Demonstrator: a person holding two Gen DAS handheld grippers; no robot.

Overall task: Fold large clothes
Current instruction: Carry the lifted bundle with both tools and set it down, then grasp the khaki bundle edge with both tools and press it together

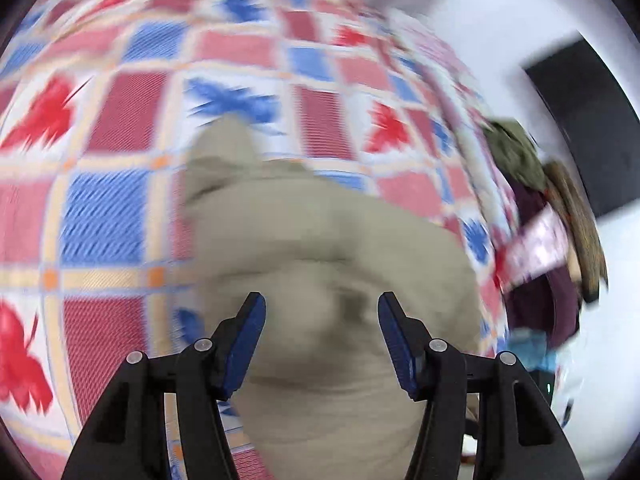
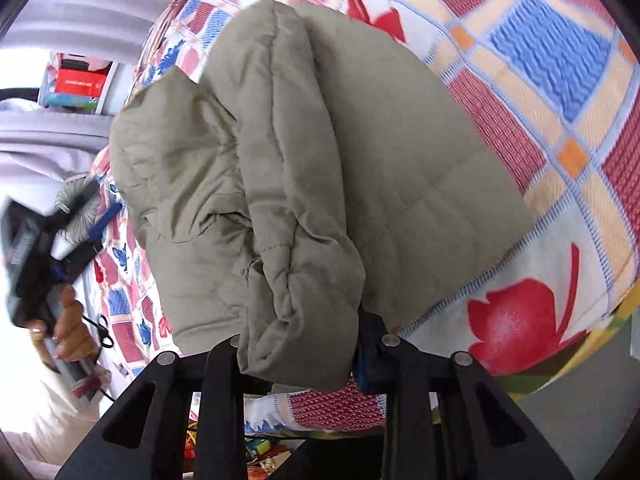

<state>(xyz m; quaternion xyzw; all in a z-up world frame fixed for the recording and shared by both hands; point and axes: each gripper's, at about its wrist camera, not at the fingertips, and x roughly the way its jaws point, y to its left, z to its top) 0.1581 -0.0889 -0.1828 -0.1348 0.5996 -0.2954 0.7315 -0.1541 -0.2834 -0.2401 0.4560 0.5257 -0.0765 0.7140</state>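
Note:
A khaki padded jacket (image 2: 320, 152) lies bunched on a bed under a red, blue and white patchwork quilt (image 2: 552, 92). My right gripper (image 2: 300, 344) sits at the jacket's near rolled edge. That thick fold fills the gap between its fingers and hides the left one, while a blue pad (image 2: 362, 364) presses on the right side. In the blurred left wrist view the jacket (image 1: 328, 240) is below my left gripper (image 1: 322, 304), which is open with nothing between its blue pads. The right wrist view shows a hand (image 2: 68, 328) holding the left gripper (image 2: 60, 240) off the jacket's left side.
A heap of olive, purple and pink clothes (image 1: 536, 208) lies at the quilt's (image 1: 132, 208) right edge, with a dark box (image 1: 592, 120) behind. A shelf with a red box (image 2: 76, 80) stands at far left. The bed's edge and grey floor (image 2: 580, 408) are lower right.

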